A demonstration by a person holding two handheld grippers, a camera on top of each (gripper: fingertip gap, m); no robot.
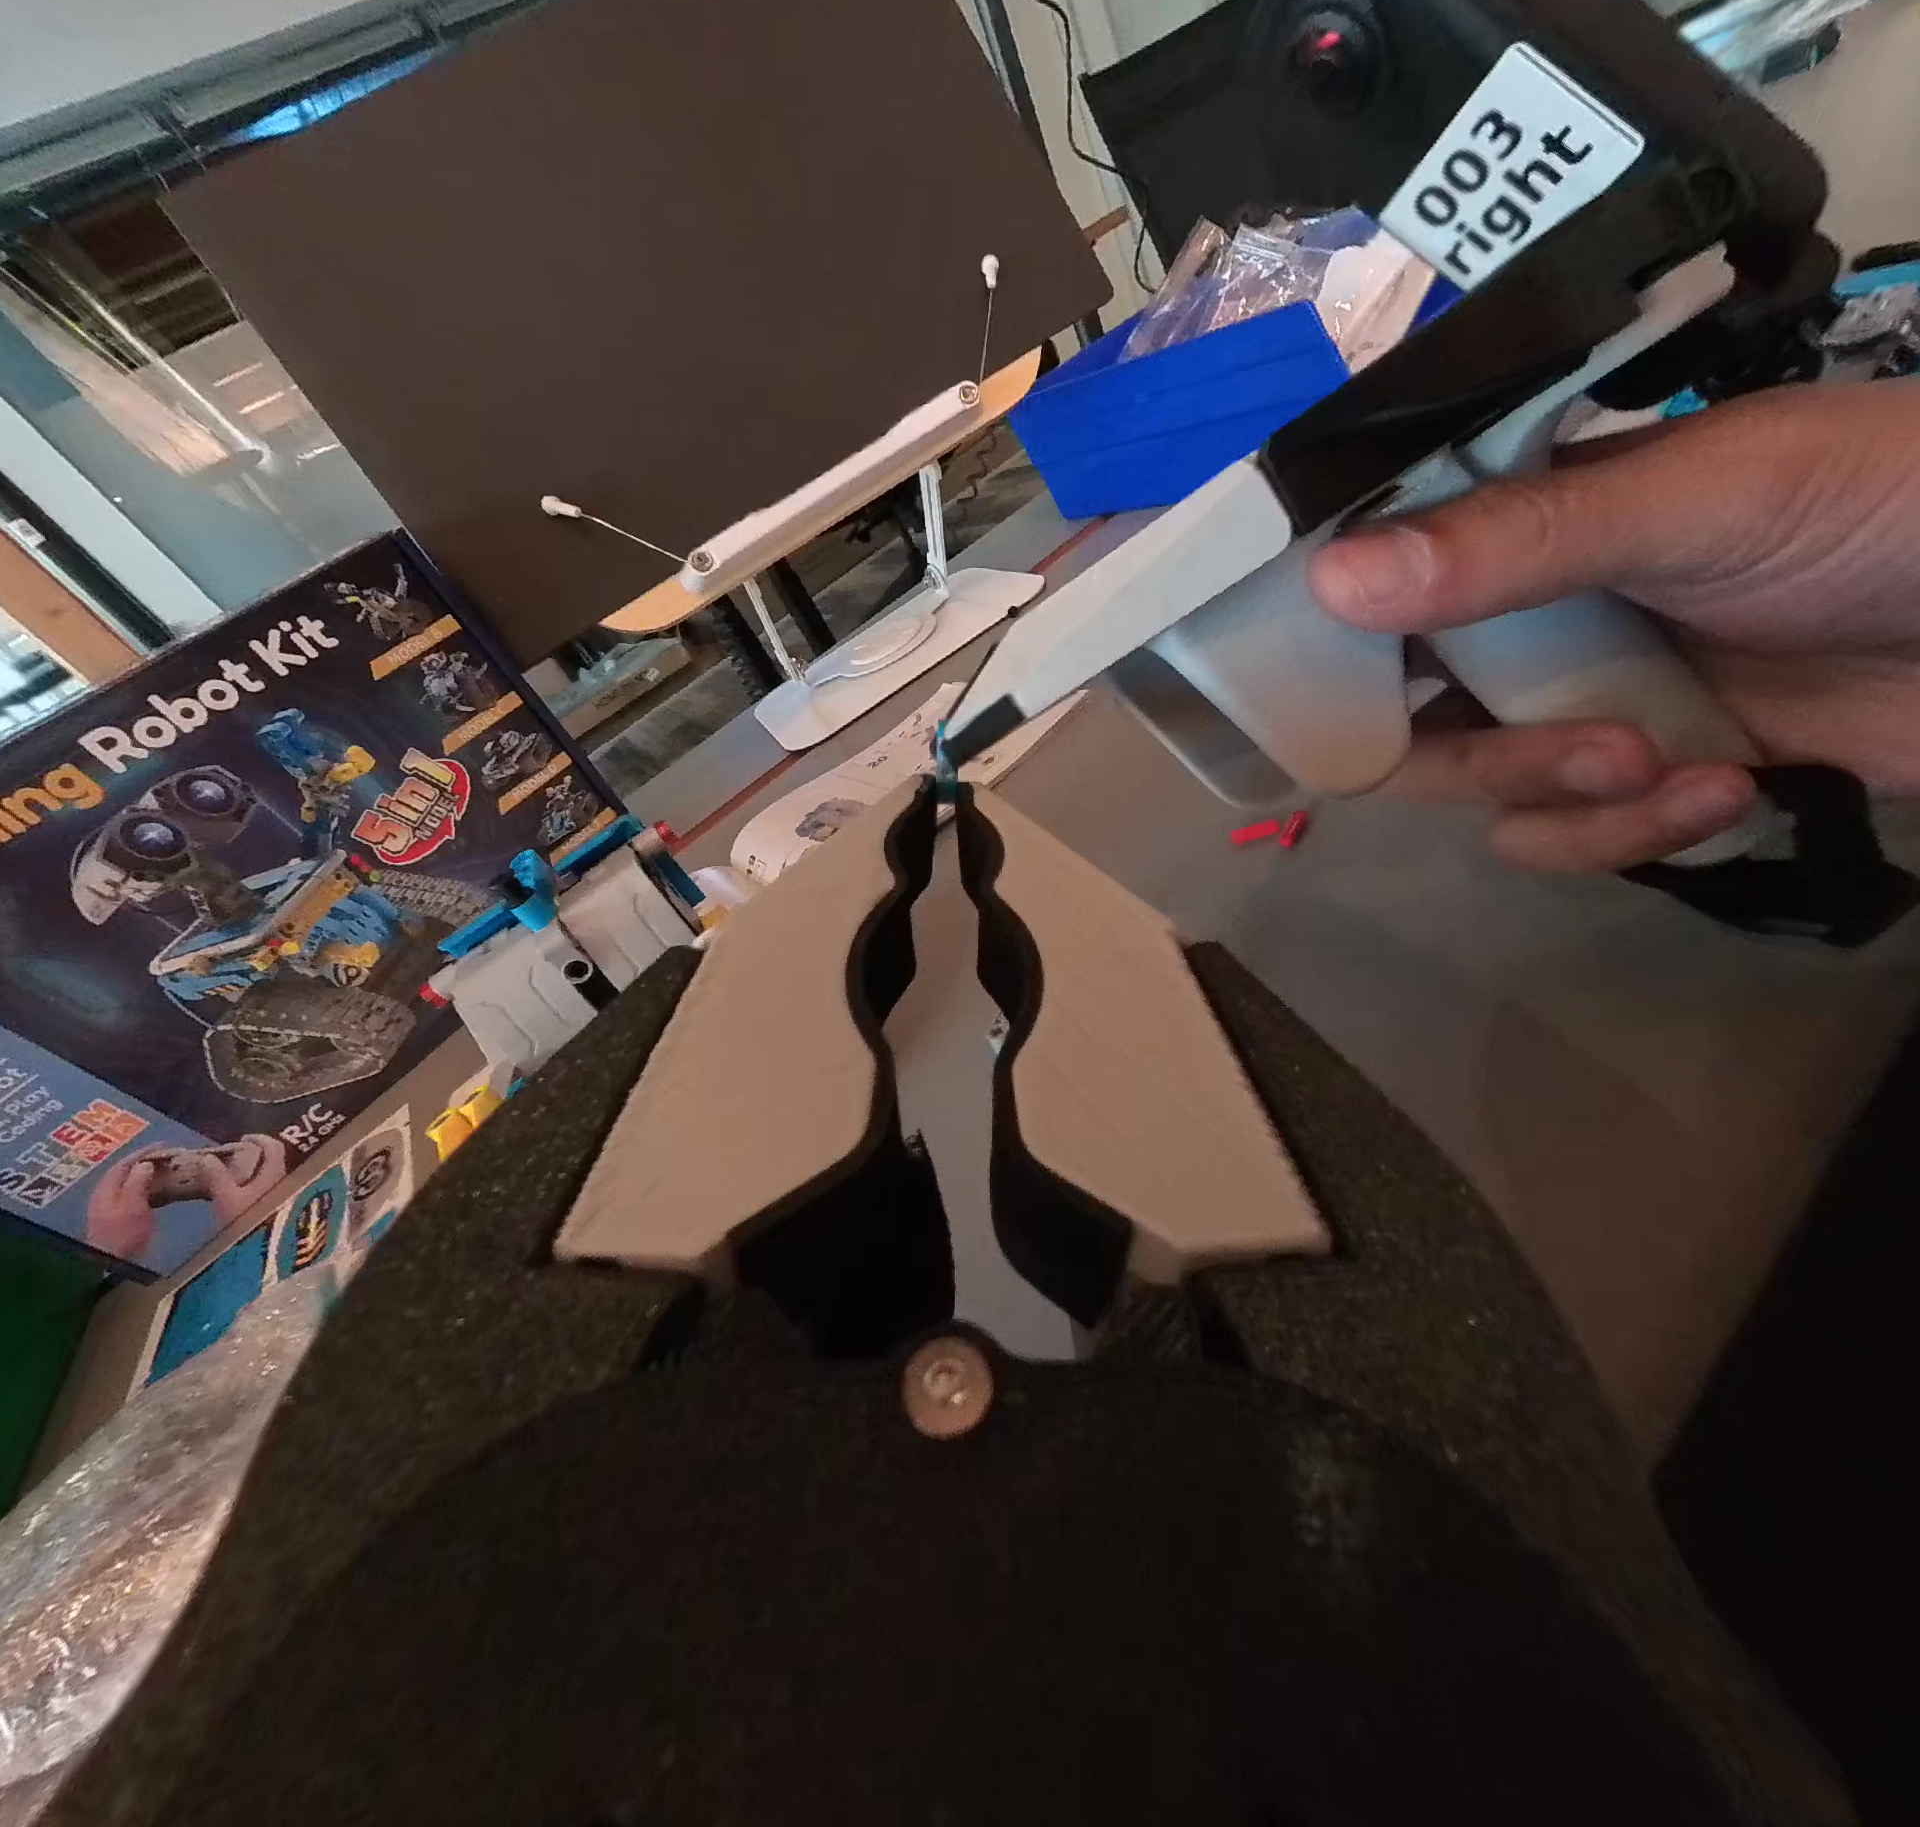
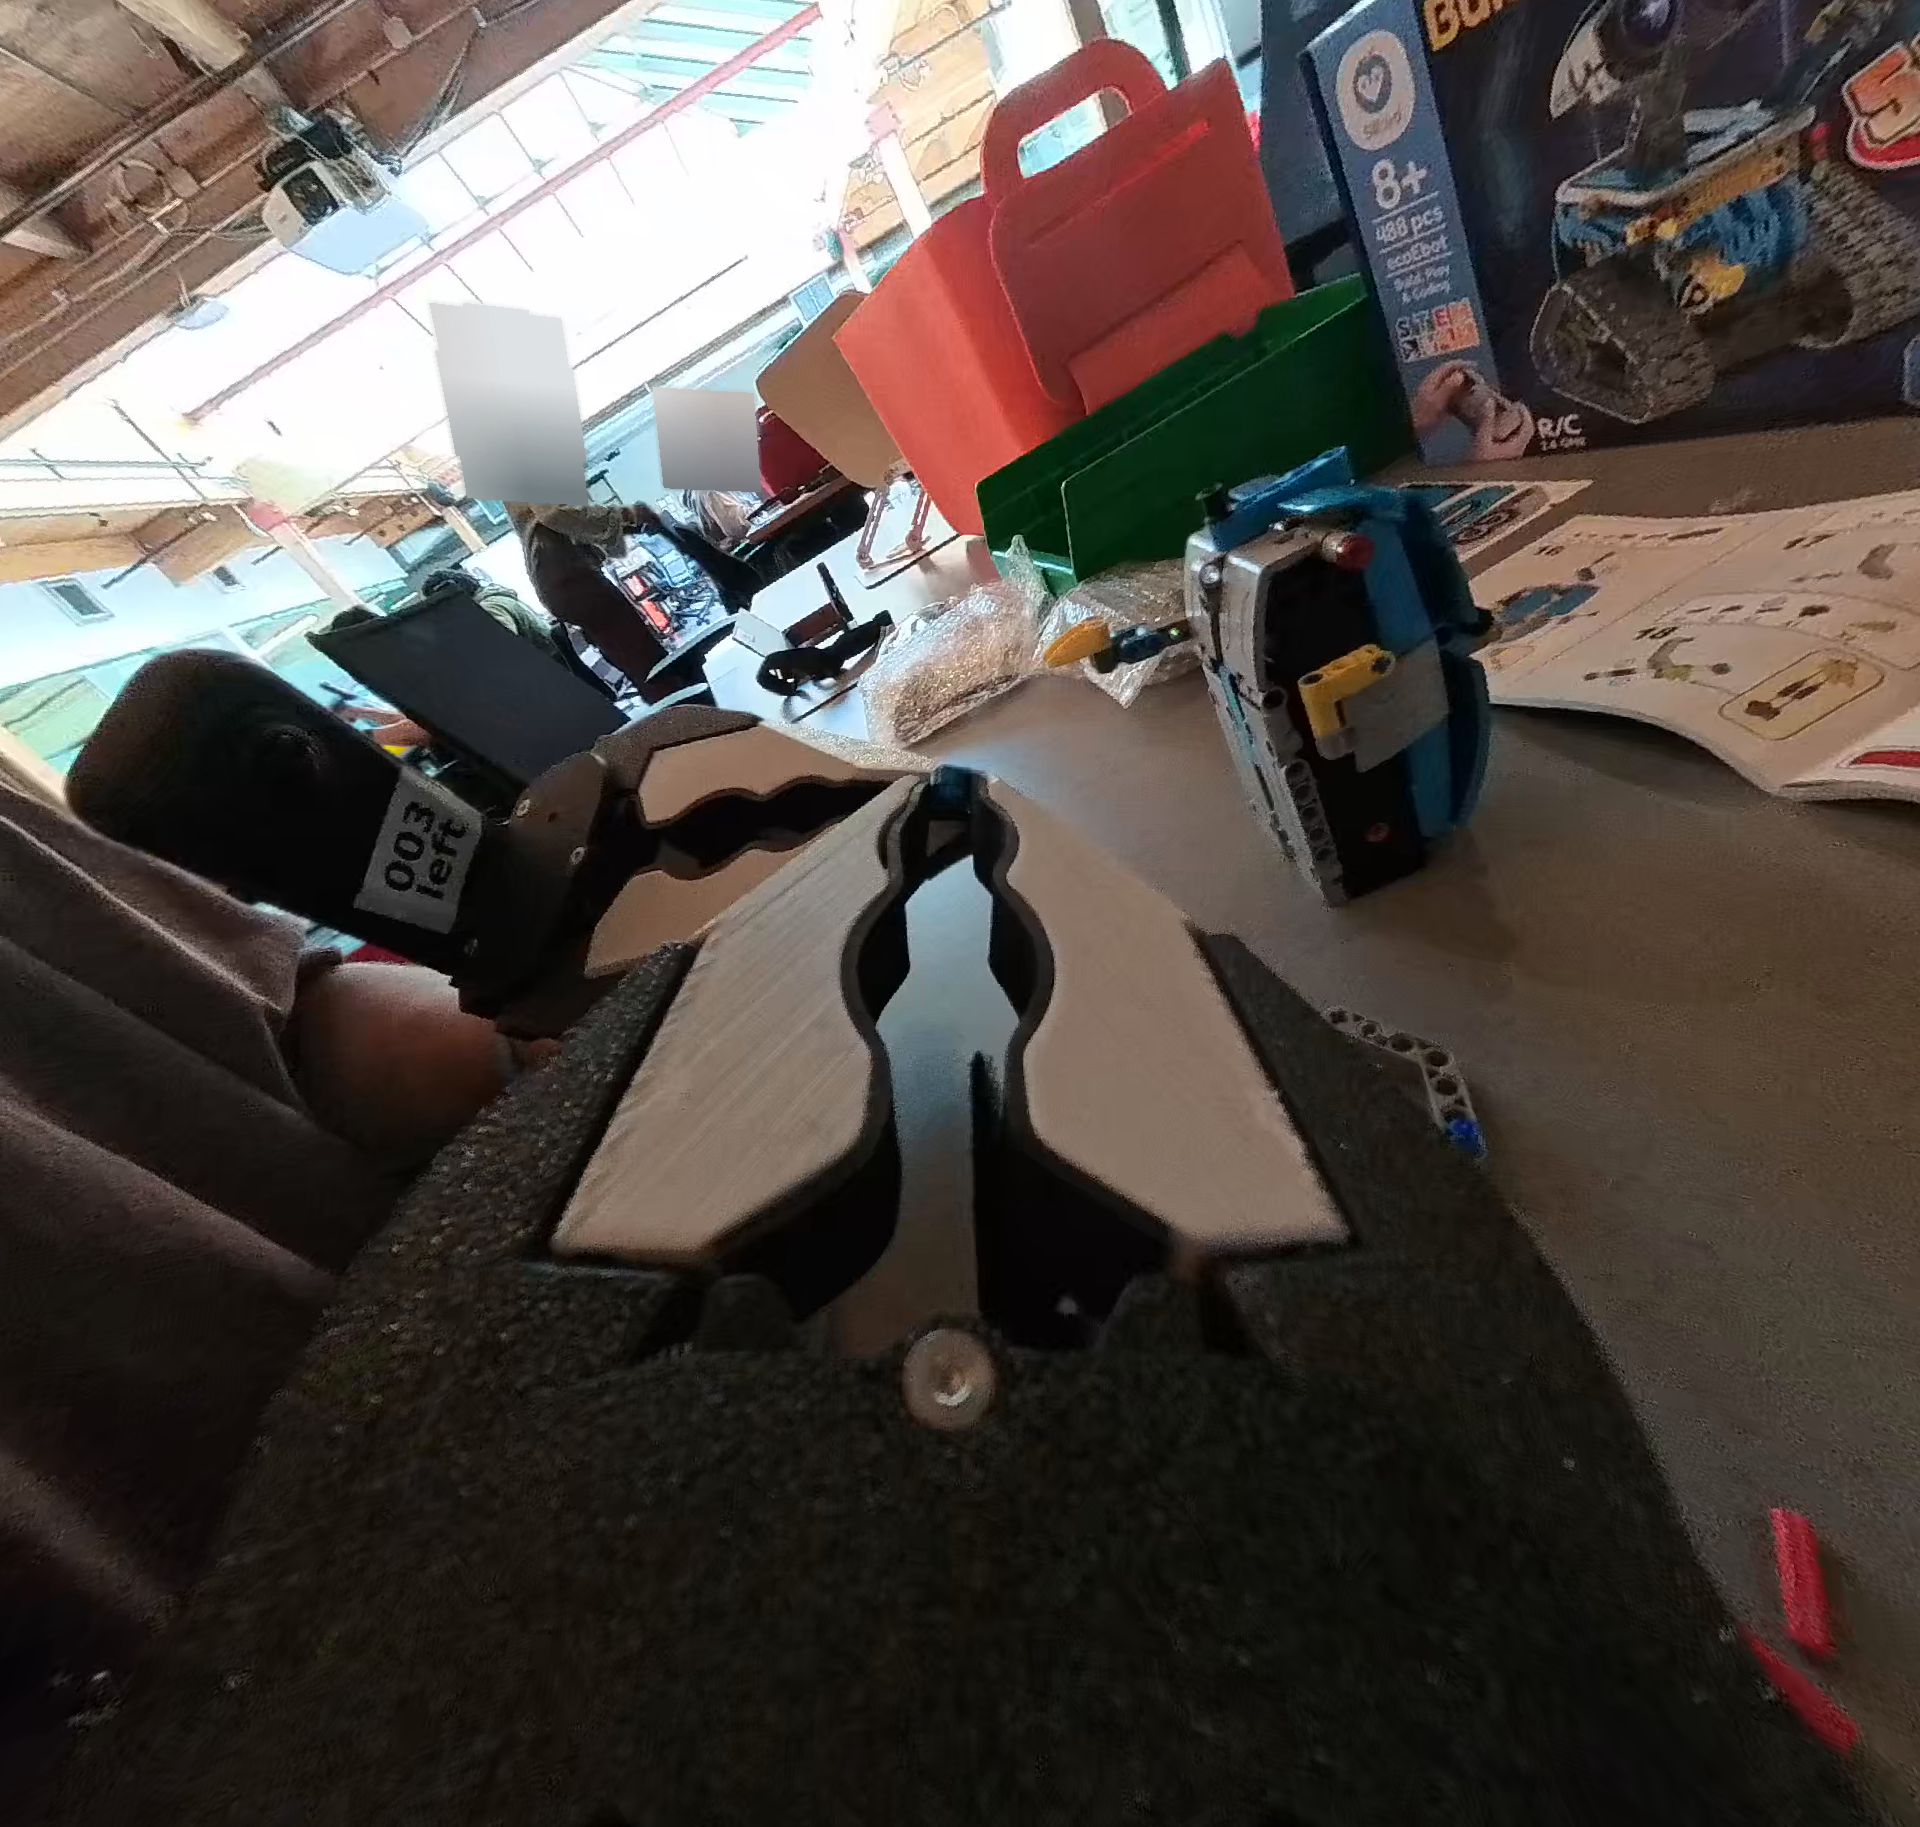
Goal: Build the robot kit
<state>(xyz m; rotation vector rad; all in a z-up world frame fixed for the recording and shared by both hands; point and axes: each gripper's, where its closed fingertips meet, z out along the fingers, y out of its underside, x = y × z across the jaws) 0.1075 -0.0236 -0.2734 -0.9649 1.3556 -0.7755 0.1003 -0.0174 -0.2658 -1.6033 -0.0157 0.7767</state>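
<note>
In the left wrist view my left gripper (image 1: pixel 943 792) has its tips closed on the lower end of a small thin blue piece (image 1: pixel 942 761), held above the grey table (image 1: pixel 1299 998). My right gripper (image 1: pixel 982 728) comes in from the upper right in a hand and pinches the upper end of the same piece. In the right wrist view my right gripper (image 2: pixel 951 813) is shut on the blue piece (image 2: pixel 951 790) at its fingertips. The left gripper (image 2: pixel 899 788) reaches in from the left and meets the piece there.
A partly built blue and grey model (image 2: pixel 1351 697) stands on the table beside an open instruction booklet (image 2: pixel 1714 634). A kit box (image 1: pixel 260 842), green bin (image 2: pixel 1195 447), blue bin (image 1: pixel 1174 427), plastic bags (image 2: pixel 956 655) and loose red pins (image 1: pixel 1273 830) lie around. The grippers are tip to tip, or close to it.
</note>
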